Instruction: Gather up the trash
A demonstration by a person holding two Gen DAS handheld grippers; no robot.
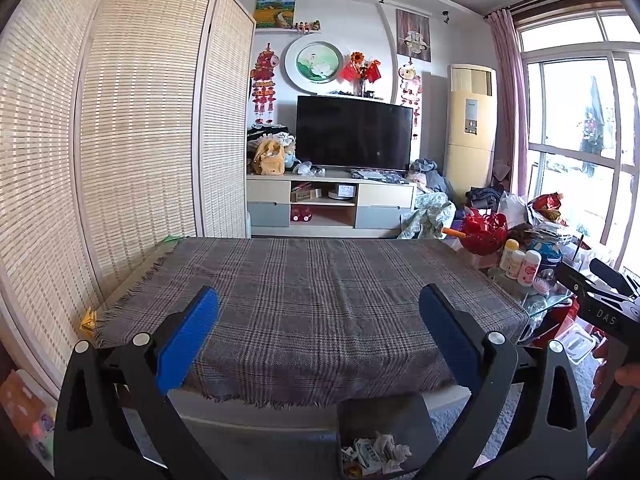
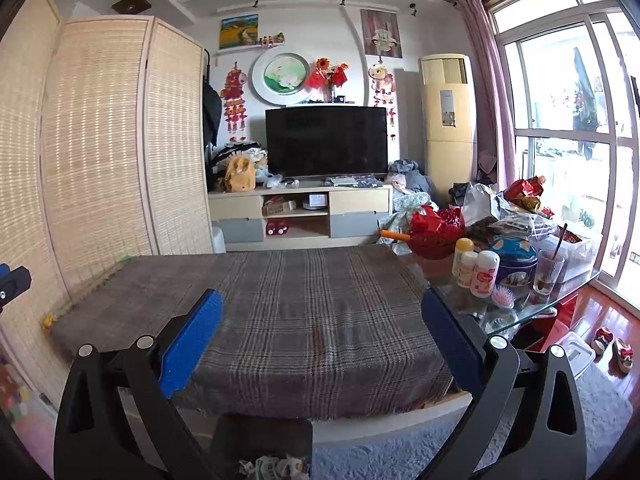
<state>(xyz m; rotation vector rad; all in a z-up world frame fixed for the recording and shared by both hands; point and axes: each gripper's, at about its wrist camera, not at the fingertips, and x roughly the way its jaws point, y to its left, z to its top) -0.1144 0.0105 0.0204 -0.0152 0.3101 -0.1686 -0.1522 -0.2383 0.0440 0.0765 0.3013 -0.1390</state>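
- A folding bamboo screen (image 1: 140, 120) walls off the left of a cluttered living room; a dark television (image 1: 354, 132) on a low cabinet (image 1: 328, 200) fills the far wall, with a tall cream air conditioner (image 1: 471, 120) to its right beside the window.
- A table draped in a grey plaid cloth (image 1: 312, 300) spans the middle ground. Its cloth looks bare of litter in both views.
- On the table's uncovered glass right end sit a red basket (image 2: 436, 232), a blue tin (image 2: 514, 260), a ribbed glass (image 2: 550, 272) and small white bottles (image 2: 484, 272); their labels are too small to read.
- The left gripper (image 1: 318, 336) hovers at the near table edge, its blue-padded jaws wide apart and holding nothing.
- The right gripper (image 2: 322, 338) hangs likewise, jaws spread and empty. Seen from the left wrist camera, its body carries the letters "DAS", the only legible writing.
- A dark bin (image 1: 384, 436) stands on the floor just below the near table edge, with crumpled paper trash (image 1: 378, 454) inside it.
- Judgement: collection appears finished or nearly so. The next move calls for scanning the table's far and right side, and a small yellow folded scrap (image 1: 89, 320) at the left edge, for leftover pieces.
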